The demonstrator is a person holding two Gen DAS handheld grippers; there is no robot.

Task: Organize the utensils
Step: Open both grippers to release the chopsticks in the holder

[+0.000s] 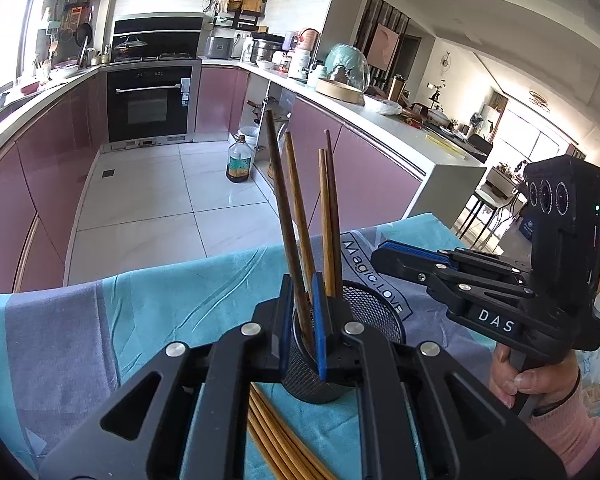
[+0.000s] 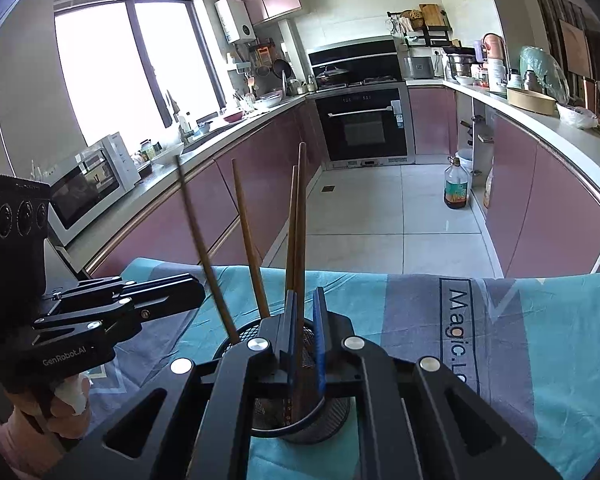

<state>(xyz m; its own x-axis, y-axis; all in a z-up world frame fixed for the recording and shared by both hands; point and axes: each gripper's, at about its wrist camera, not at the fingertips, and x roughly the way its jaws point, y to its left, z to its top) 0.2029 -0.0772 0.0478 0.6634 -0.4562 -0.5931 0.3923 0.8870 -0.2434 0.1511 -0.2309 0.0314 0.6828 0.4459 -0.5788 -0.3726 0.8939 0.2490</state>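
A black mesh holder [image 1: 364,312] stands on the cloth-covered table, also in the right wrist view [image 2: 300,420]. Several brown chopsticks stand in it. My left gripper [image 1: 302,328] hovers over the holder with two chopsticks [image 1: 288,216] between its blue pads, jaws slightly apart. My right gripper [image 2: 304,336] likewise has two chopsticks [image 2: 298,232] between its pads above the holder. Two other chopsticks [image 2: 220,260] lean left in the holder. Each gripper shows in the other's view, the right one [image 1: 384,254] and the left one [image 2: 196,292]. Loose chopsticks [image 1: 276,440] lie on the cloth under my left gripper.
The table carries a teal and grey cloth [image 1: 140,320] printed "Magic.LOVE". Beyond its edge is a tiled floor with an oil bottle [image 1: 240,160], pink cabinets and an oven [image 1: 152,100]. A microwave [image 2: 96,184] sits on the left counter.
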